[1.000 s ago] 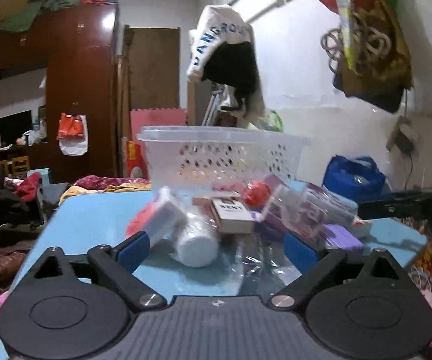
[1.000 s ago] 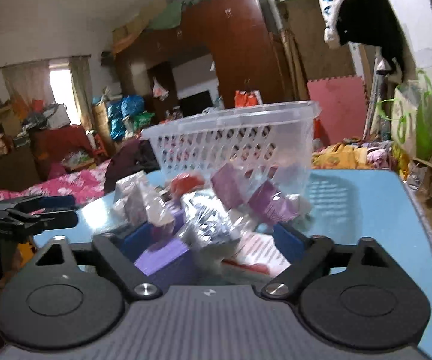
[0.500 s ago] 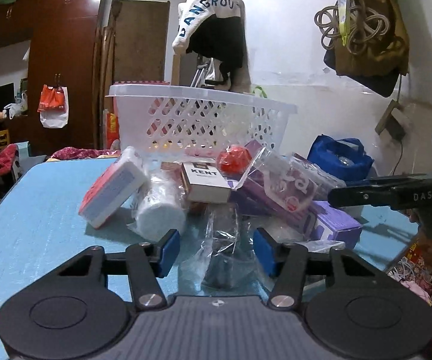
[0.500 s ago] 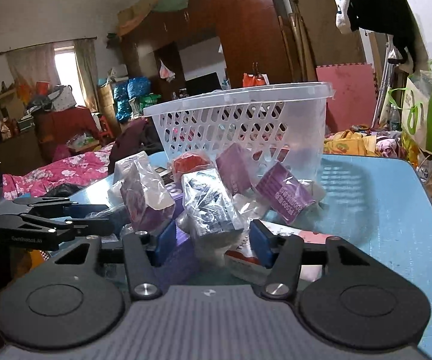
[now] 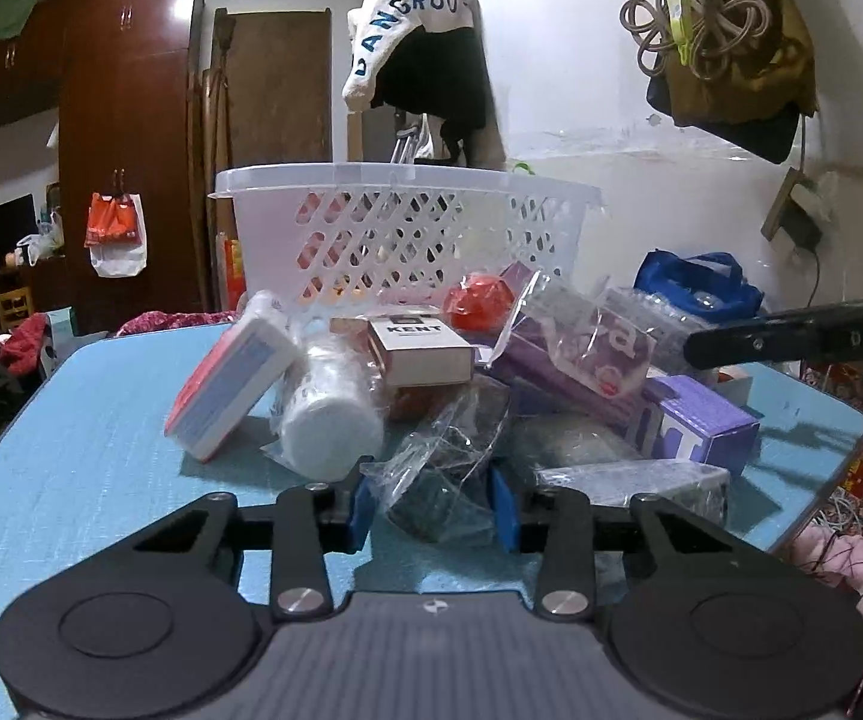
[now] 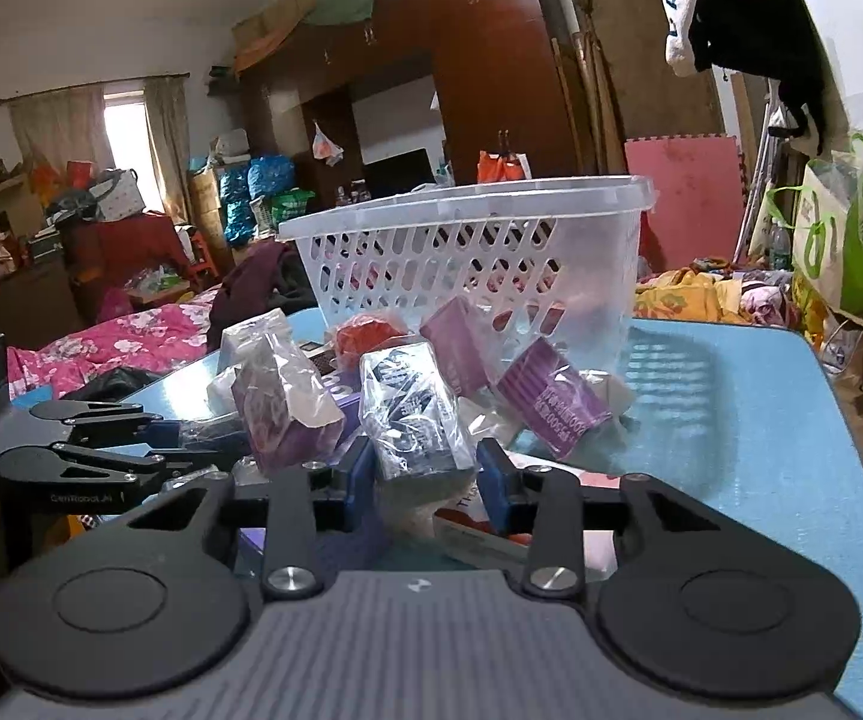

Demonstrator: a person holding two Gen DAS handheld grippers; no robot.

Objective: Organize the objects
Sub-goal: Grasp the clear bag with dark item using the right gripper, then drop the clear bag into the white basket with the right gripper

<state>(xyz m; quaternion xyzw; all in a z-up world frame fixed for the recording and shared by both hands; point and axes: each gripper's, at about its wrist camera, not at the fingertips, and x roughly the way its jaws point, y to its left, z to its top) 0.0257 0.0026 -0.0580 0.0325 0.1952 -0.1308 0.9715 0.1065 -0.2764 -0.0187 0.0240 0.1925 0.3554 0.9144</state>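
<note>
near the front edge of the blue table, left gripper clamps a dark plastic-wrapped packet; right gripper is closing on a wrapped black-and-white box before the white basket.

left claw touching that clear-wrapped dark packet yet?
Touching. Left wrist view: the left claw has both blue pads against the clear-wrapped dark packet, no gap either side.

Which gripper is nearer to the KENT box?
Left. The left gripper, shut on a dark plastic-wrapped packet, sits just in front of the KENT box. The right gripper reaches in from the far right side of the pile, jaws closing around another wrapped packet.
</note>
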